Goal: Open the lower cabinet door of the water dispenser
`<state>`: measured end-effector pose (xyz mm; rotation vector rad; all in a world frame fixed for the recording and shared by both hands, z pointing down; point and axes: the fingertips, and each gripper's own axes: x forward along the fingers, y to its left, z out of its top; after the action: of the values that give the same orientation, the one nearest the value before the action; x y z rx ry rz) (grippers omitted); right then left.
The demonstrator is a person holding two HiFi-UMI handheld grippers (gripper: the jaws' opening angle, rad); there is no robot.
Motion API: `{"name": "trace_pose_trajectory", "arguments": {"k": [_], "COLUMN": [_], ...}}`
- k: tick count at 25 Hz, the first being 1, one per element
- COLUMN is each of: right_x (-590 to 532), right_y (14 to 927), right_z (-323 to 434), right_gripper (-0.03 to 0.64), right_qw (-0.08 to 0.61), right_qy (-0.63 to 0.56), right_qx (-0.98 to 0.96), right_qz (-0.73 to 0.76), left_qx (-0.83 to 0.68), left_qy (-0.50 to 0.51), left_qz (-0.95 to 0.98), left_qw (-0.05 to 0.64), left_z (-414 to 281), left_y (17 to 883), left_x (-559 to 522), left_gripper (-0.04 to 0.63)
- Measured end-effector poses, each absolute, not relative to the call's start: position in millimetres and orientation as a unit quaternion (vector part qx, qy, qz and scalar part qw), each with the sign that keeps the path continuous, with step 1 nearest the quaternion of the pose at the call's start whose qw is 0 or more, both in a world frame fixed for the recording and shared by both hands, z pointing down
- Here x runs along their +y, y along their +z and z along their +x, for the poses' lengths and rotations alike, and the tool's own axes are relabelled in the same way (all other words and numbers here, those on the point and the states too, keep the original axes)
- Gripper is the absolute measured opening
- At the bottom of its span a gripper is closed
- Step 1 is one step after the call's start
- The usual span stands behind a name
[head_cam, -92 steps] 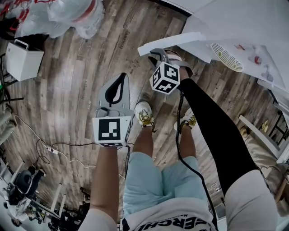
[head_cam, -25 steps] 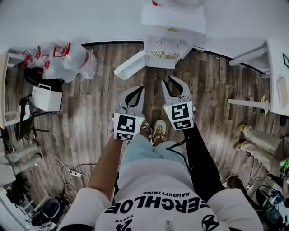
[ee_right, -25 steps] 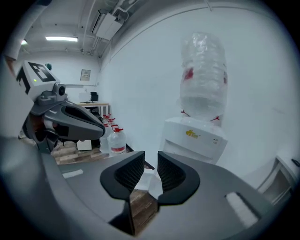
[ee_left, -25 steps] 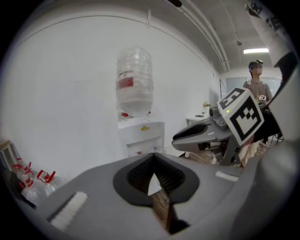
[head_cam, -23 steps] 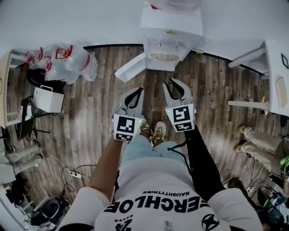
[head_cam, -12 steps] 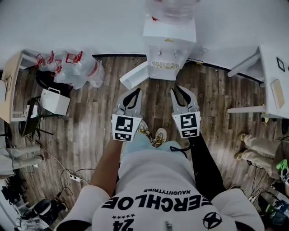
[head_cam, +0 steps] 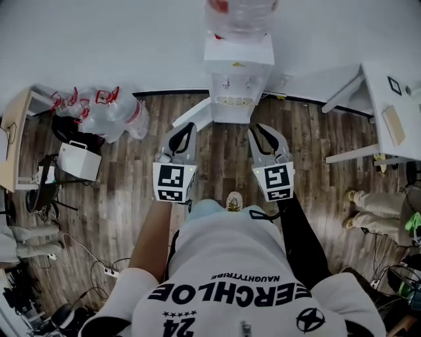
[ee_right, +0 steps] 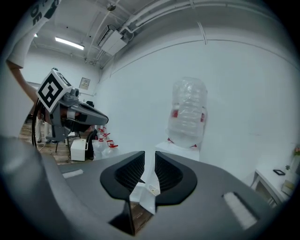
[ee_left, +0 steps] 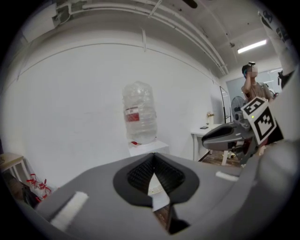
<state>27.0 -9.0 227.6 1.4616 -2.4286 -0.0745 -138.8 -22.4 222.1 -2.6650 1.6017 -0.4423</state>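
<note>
Standing at 12 o'clock in the head view, the water dispenser [head_cam: 238, 72] backs against the white wall with a big clear bottle [head_cam: 241, 16] on top. Its lower cabinet door [head_cam: 192, 116] is already open, swung out over the wood floor [head_cam: 118, 197] toward 10 o'clock from the dispenser's base.

Both tools are held side by side in front of the person's chest, pointing at 12 o'clock, well short of the dispenser and touching nothing. The left gripper [head_cam: 186, 127] sits just below the free edge of the open door; in its own view its jaws meet at the tips with nothing between them. The right gripper [head_cam: 262, 131] has its jaws a narrow slit apart, also empty, and the dispenser shows through that slit.

Toward 10 o'clock a heap of bagged bottles [head_cam: 108, 112] lies by the wall, with a white box [head_cam: 79, 160] at 9 o'clock. A white table [head_cam: 388, 105] stands at 2 o'clock.
</note>
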Motion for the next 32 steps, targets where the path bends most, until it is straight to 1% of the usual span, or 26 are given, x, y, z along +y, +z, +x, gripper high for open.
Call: {"name": "trace_pose_trajectory", "arguments": {"k": [9,15,16,17,19,24,32], "right_x": [17.8,37.9,40.7,43.4,50.4,64.5,72.6], "right_y": [202.6,192.0,189.3,186.7,182.4,174.4,171.8], "right_z": [18.2,0.2,-1.8,-3.7,-9.3,-17.7,-16.3], "right_gripper": [0.064,0.061,0.051,0.024,0.003,0.002,0.002], "right_qw": [0.135,0.127,0.125,0.123,0.121,0.104,0.119], "right_qy": [-0.017,-0.015,-0.016,-0.018,-0.023,-0.023,-0.039], "right_qx": [-0.816,-0.816,-0.816,-0.816,-0.818,-0.816,-0.801], "right_qz": [0.562,0.564,0.564,0.564,0.562,0.568,0.585], "left_qx": [0.468,0.455,0.453,0.452,0.447,0.437,0.428], "left_qy": [-0.114,-0.111,-0.111,-0.111,-0.107,-0.094,-0.082], "left_qz": [-0.876,-0.883,-0.884,-0.885,-0.887,-0.894,-0.899], "left_qw": [0.023,0.027,0.028,0.029,0.031,0.036,0.041], "left_z": [-158.4,-182.0,-184.5,-187.2,-192.0,-201.0,-202.4], "left_y": [176.2,173.4,172.4,171.5,167.8,159.9,155.6], "left_x": [-4.9,12.2,14.6,16.7,21.3,30.9,36.8], "left_gripper": [0.054,0.054,0.054,0.054,0.054,0.054,0.054]}}
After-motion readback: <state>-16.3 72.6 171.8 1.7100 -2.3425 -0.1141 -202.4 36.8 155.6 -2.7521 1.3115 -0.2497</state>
